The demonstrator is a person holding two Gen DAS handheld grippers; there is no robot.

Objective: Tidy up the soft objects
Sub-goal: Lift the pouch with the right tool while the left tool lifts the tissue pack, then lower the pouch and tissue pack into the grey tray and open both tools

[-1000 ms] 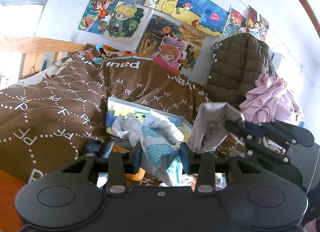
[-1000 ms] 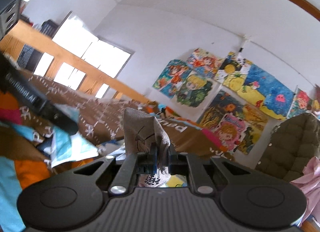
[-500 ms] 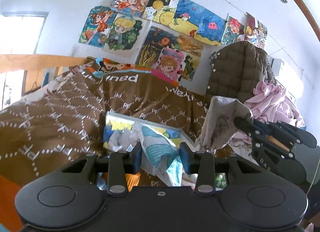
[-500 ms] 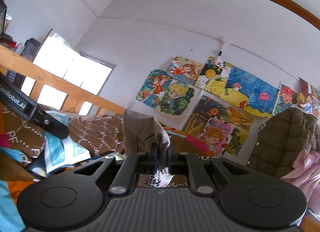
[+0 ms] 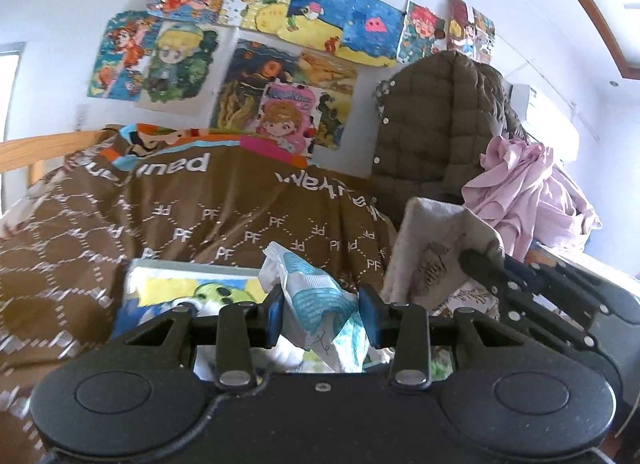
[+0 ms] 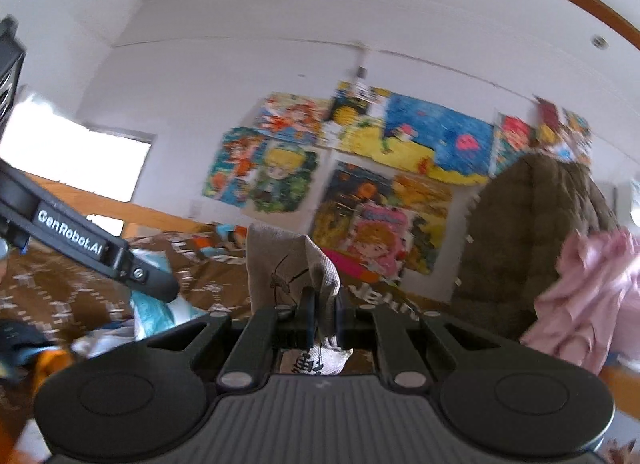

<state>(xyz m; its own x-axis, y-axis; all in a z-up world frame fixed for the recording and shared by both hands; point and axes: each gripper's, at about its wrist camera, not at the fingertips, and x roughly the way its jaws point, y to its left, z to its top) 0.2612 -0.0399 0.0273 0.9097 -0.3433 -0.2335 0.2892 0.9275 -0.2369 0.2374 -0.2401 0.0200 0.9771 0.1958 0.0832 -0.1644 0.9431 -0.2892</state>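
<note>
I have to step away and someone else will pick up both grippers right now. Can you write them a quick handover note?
Left gripper: shut on a white-and-blue printed cloth, lifted above the bed.
Right gripper: shut on a beige cloth with a line drawing, also held up.
Below: brown blanket and an open box on it, with more soft items inside.
Done: both cloths picked up.
Left: set each down where it belongs; destination not visible.

left gripper (image 5: 322, 314) at bottom centre is clamped on a white and teal cloth (image 5: 320, 304), right gripper (image 5: 476, 260) at the right edge pinches a beige cloth (image 5: 432, 252), brown blanket (image 5: 200, 216) and wall drawings (image 5: 280, 44) fill the rest behind
</note>
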